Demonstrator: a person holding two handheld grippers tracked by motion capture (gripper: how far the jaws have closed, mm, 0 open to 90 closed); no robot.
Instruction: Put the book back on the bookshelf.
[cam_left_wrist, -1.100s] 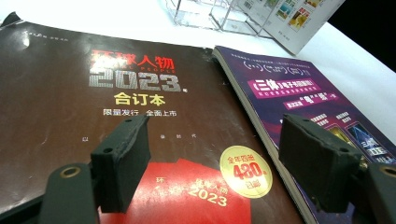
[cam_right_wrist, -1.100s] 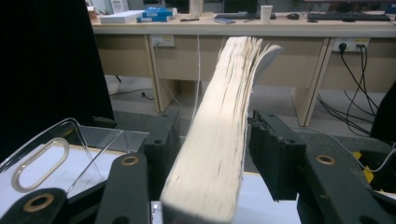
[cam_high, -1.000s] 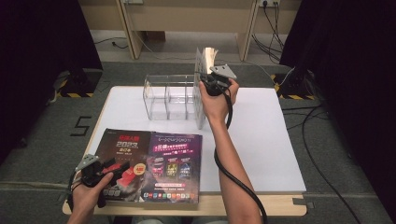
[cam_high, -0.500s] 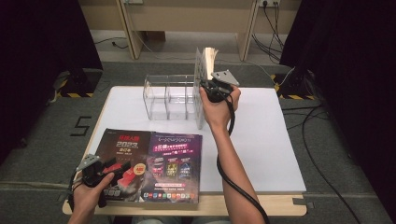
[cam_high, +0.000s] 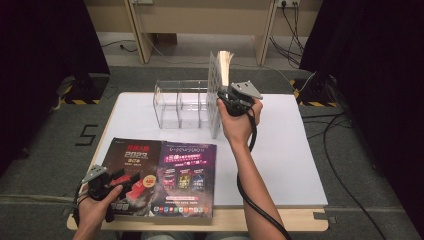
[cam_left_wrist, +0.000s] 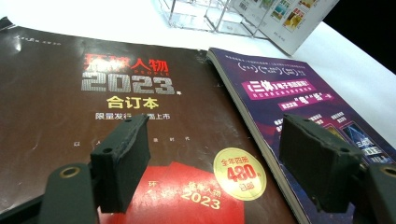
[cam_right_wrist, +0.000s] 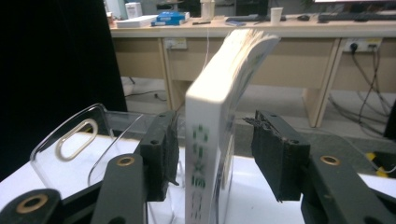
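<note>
The right gripper (cam_right_wrist: 212, 161) has eased back a little from a second ago; its fingers (cam_right_wrist: 161, 154) stand released either side of the upright white magazine (cam_right_wrist: 205, 154), parked at the clear organizer's (cam_high: 181, 104) right end, top centre. The left gripper (cam_left_wrist: 219, 163) hangs spread over the flat magazines (cam_left_wrist: 116, 107) at lower left, next to file.

Looks like lab or office room rigged for recording. White table top (cam_high: 295, 150) on grey carpet (cam_high: 370, 150), black curtains (cam_high: 45, 60) hanging at left and right edges of high view. Yellow-black hazard tape (cam_high: 80, 101) on stand feet at upper left and upper right. Number 5 (cam_high: 86, 135) marked on floor, left of table. Wooden desks (cam_right_wrist: 299, 32) along top, wall sockets (cam_right_wrist: 354, 46) with cables. Right gripper view, top: keyboard (cam_right_wrist: 359, 17), paper cup (cam_right_wrist: 277, 15), books (cam_right_wrist: 170, 17) on desk.
</note>
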